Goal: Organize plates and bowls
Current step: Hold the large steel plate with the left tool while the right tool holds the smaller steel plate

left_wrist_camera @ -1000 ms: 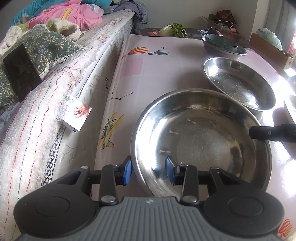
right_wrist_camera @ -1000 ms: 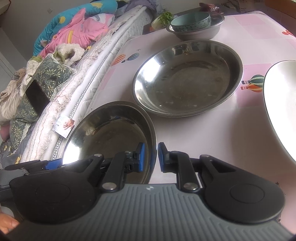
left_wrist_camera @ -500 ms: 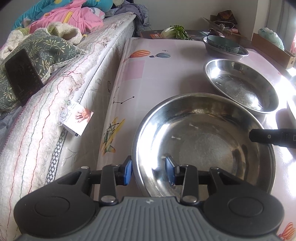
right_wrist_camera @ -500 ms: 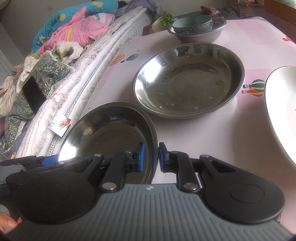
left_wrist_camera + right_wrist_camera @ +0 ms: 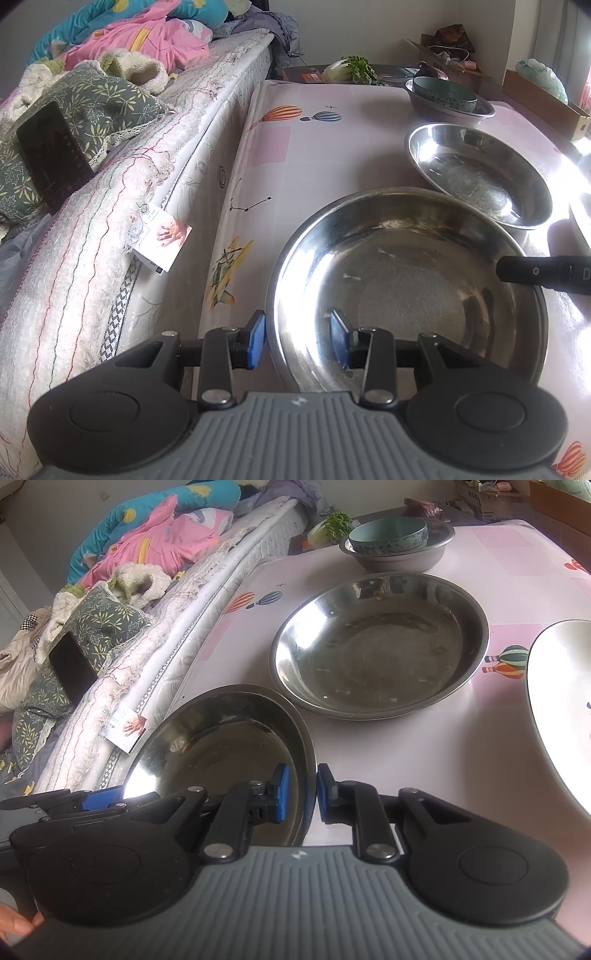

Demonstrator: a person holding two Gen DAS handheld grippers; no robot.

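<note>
A large shallow steel plate [image 5: 406,280] [image 5: 221,746] lies nearest, at the table's left edge. My right gripper [image 5: 301,794] is shut on its right rim, one blue pad inside and one outside; its black finger [image 5: 535,273] shows in the left wrist view. My left gripper [image 5: 298,339] stands astride the plate's left rim with its pads apart, open. Behind sits a second steel plate [image 5: 480,173] [image 5: 376,646]. Farther back a teal bowl [image 5: 388,535] rests inside a steel bowl [image 5: 402,559]. A white plate [image 5: 561,701] lies at the right.
The table [image 5: 295,166] has a pink cloth printed with balloons. A bed [image 5: 110,221] with bedding, a cushion and a dark phone [image 5: 51,147] runs close along its left side. Greens [image 5: 347,70] and a cardboard box [image 5: 546,99] stand at the back. A hand [image 5: 14,923] shows at lower left.
Both views have shifted only slightly. The right gripper stays shut on the plate's rim and the left gripper keeps the same gap.
</note>
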